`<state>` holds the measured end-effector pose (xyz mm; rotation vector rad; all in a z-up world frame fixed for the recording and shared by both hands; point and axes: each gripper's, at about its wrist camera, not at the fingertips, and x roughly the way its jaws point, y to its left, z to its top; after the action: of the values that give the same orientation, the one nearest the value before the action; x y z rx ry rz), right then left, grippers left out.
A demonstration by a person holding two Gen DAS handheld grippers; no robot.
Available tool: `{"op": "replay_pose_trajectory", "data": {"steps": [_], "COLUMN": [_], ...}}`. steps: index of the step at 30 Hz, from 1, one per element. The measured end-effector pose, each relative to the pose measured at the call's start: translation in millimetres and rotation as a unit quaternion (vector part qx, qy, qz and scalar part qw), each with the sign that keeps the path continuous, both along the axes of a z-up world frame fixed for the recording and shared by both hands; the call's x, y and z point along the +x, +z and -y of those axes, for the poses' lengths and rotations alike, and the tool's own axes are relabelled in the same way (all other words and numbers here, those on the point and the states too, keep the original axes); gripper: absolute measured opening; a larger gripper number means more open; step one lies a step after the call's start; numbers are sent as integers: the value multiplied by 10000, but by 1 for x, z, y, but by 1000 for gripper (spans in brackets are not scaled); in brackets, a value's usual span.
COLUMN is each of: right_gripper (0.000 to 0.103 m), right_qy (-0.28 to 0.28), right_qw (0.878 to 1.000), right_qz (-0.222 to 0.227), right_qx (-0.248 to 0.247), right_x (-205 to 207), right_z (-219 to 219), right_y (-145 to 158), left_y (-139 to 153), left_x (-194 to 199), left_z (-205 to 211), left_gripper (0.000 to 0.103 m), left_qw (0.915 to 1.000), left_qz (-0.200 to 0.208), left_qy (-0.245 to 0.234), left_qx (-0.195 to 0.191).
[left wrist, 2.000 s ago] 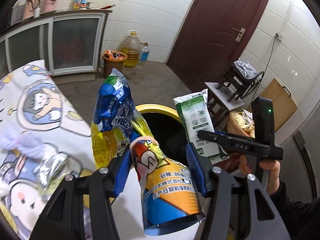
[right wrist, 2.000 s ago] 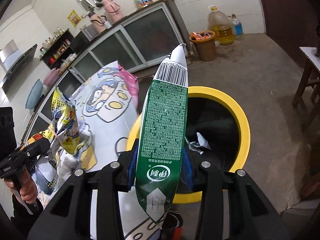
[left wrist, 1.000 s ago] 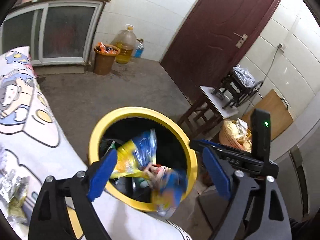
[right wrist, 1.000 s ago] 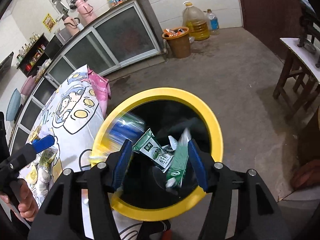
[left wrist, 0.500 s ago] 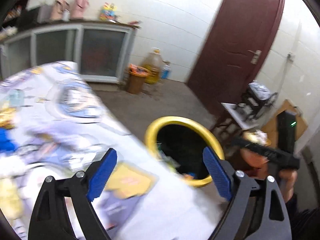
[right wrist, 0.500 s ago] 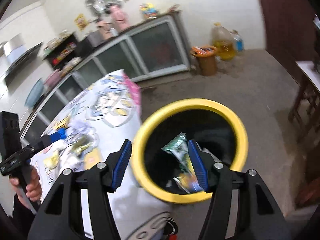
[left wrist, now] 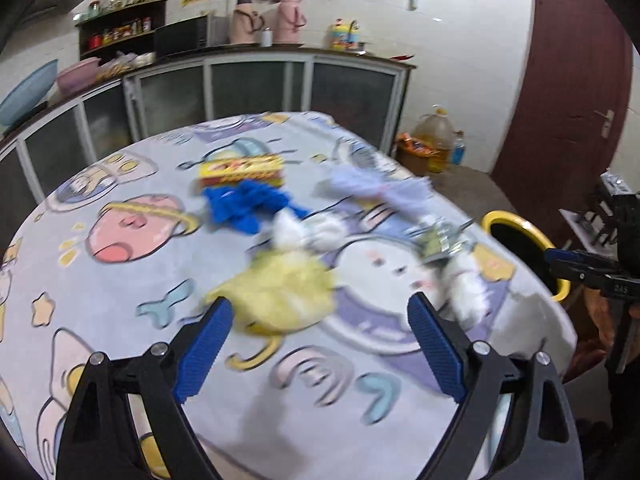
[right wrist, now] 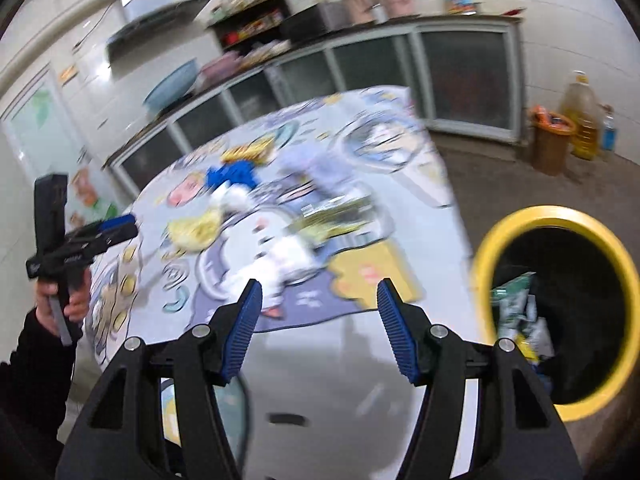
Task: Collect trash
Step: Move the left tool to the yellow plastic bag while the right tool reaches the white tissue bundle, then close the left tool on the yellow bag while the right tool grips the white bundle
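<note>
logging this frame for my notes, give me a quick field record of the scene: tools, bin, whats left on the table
left tool: open, holding nothing, over the table
right tool: open, holding nothing
bin: yellow rim, beside the table, wrappers inside
table: cartoon-print cloth
left on table: yellow crumpled piece, blue piece, yellow box, white scraps
image: motion-blurred

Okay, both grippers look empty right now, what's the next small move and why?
Probably lower the left gripper onto the yellow wrapper: its jaws are open and empty, and the wrapper lies on the table just ahead between them.
</note>
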<state>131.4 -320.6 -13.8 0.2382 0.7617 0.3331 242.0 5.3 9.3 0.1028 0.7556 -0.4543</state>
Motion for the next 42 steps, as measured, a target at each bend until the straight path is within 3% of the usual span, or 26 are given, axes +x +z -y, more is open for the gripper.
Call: {"op": "replay_pose_trajectory", "data": {"steps": [4, 16, 22, 31, 32, 33, 34, 35, 37, 38, 39, 42], "right_gripper": [57, 63, 64, 66, 63, 57, 42, 38, 35, 35, 35, 34], "right_qy": [226, 187, 271, 195, 165, 131, 90, 72, 60, 69, 65, 59], "right_qw": [9995, 9972, 9955, 9924, 9920, 9918, 9917, 9914, 9911, 9913, 9914, 9916], "right_qz": [-233, -723, -906, -1213, -1245, -1256, -1268, -1296, -1320, -1307, -1299, -1293], "right_qx": [-47, 69, -19, -114, -130, -172, -211, -188, -152, -150, -128, -33], "right_x": [17, 44, 59, 85, 87, 89, 90, 91, 90, 90, 88, 80], "right_z": [-28, -50, -60, -70, -70, -70, -69, -67, -65, -64, -62, -57], "right_y": [-15, -30, -36, -50, -52, -52, -53, -53, -52, -52, -51, -47], "left_y": [-13, -22, -45, -77, -78, -78, -79, -78, -75, -73, -71, -64], "left_x": [0, 36, 68, 96, 96, 96, 97, 97, 96, 96, 96, 90], "left_z": [-12, 18, 26, 33, 33, 33, 33, 32, 27, 25, 22, 13], "left_gripper": [86, 86, 86, 85, 82, 73, 64, 59, 35, 30, 15, 10], "left_qw": [10000, 9989, 9968, 9935, 9936, 9938, 9937, 9938, 9945, 9947, 9949, 9954], "left_qz": [-9, 25, -389, -934, -914, -880, -888, -892, -893, -875, -882, -860], "left_qy": [20, -222, -188, -239, -238, -226, -218, -211, -167, -119, -88, 9], "left_qx": [91, 419, 674, 602, 621, 639, 643, 622, 518, 525, 487, 424]}}
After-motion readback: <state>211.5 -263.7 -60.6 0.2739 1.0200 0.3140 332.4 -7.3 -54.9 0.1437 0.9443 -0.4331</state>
